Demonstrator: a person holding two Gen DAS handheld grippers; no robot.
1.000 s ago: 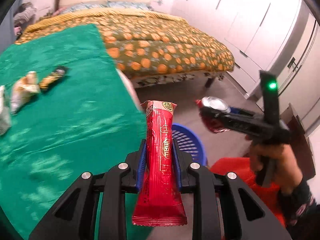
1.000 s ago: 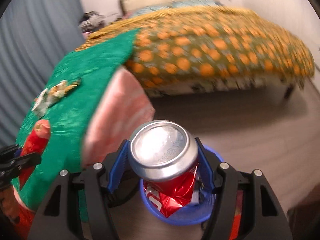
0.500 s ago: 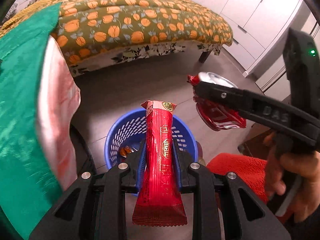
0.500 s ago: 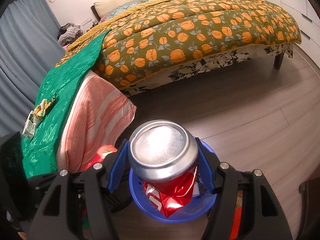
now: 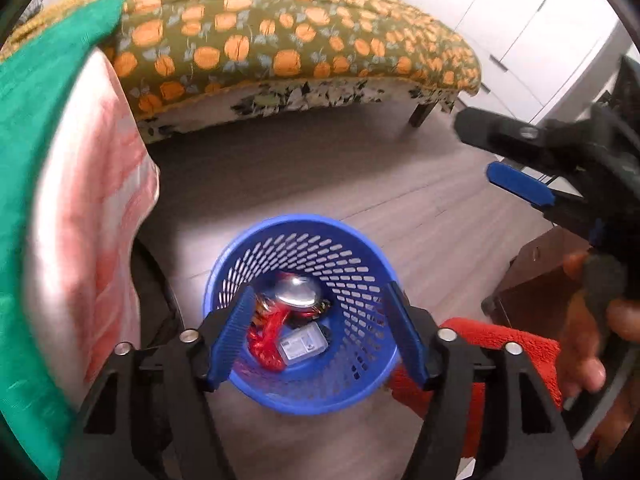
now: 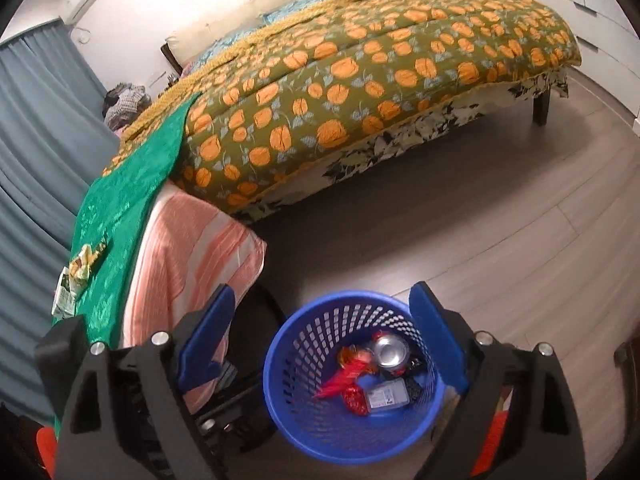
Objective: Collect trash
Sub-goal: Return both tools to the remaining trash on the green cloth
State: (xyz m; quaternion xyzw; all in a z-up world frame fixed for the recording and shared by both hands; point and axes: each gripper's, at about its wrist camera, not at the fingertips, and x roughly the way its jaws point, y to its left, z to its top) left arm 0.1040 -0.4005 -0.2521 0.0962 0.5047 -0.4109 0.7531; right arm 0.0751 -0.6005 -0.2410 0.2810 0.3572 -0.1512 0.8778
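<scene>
A blue mesh basket [image 5: 352,264] stands on the floor below both grippers; it also shows in the right wrist view [image 6: 304,364]. Inside lie a crushed red can [image 5: 298,294] with its silver end up, a red snack wrapper [image 5: 266,338] and a small white packet [image 5: 304,346]. The can [image 6: 390,350], wrapper [image 6: 340,378] and packet [image 6: 388,396] show in the right wrist view too. My left gripper [image 5: 324,332] is open and empty above the basket. My right gripper [image 6: 324,336] is open and empty above it as well, and shows at the right of the left wrist view [image 5: 504,152].
A table with a green cloth [image 6: 120,216] over a pink striped cloth [image 6: 192,256] stands to the left, with several wrappers [image 6: 78,272] on it. A bed with an orange-patterned cover [image 6: 360,68] is behind. A red mat [image 5: 500,344] and a brown box [image 5: 536,280] lie right of the basket.
Both grippers have opened. The red wrapper has left my left gripper and the crushed can has left my right gripper; both now lie in the blue basket.
</scene>
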